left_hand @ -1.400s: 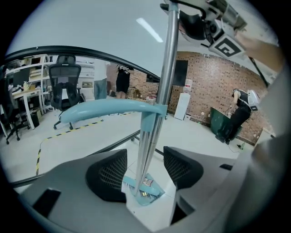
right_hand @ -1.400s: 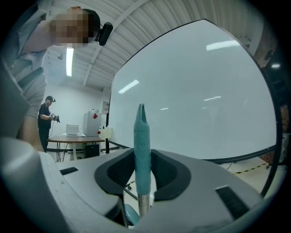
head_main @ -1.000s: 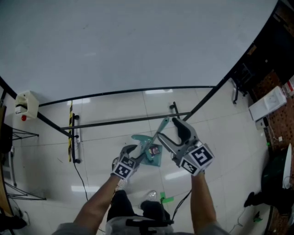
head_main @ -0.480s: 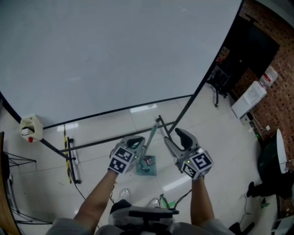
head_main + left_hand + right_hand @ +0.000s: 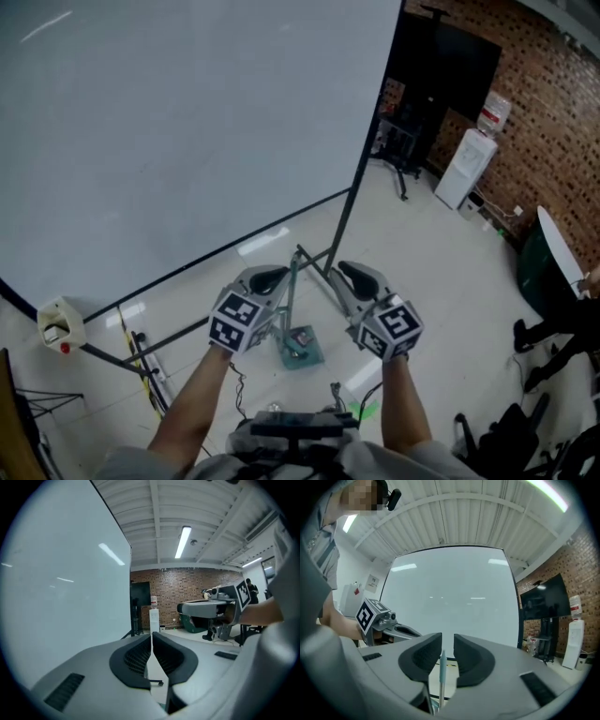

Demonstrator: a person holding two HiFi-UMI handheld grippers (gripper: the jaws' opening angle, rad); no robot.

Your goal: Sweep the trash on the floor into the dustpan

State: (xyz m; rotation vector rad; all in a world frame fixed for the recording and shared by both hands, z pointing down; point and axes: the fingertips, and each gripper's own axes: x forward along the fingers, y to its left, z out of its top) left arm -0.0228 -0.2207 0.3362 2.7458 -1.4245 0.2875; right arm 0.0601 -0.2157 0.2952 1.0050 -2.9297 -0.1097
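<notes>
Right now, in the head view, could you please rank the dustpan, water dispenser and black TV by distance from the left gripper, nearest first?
1. dustpan: on the floor just below the left gripper.
2 and 3. water dispenser and black TV: far off, upper right, by the brick wall; too close to call.

readable text: none; no word, brand or digit can be made out in any view
left gripper point(image 5: 279, 275): its cube bears black-and-white square code markers; blocky patterns only, no characters
right gripper point(image 5: 343, 269): its cube bears the same kind of square code marker; a pattern, not lettering
wall notice point(image 5: 372, 581): small pale sheet in the right gripper view; print too small to read
wall box point(image 5: 56, 323): red spot on its front; any lettering is too small to tell
striped bar point(image 5: 134, 345): yellow-and-black warning stripes; no words legible
water dispenser point(image 5: 461, 169): any label is too small to read
</notes>
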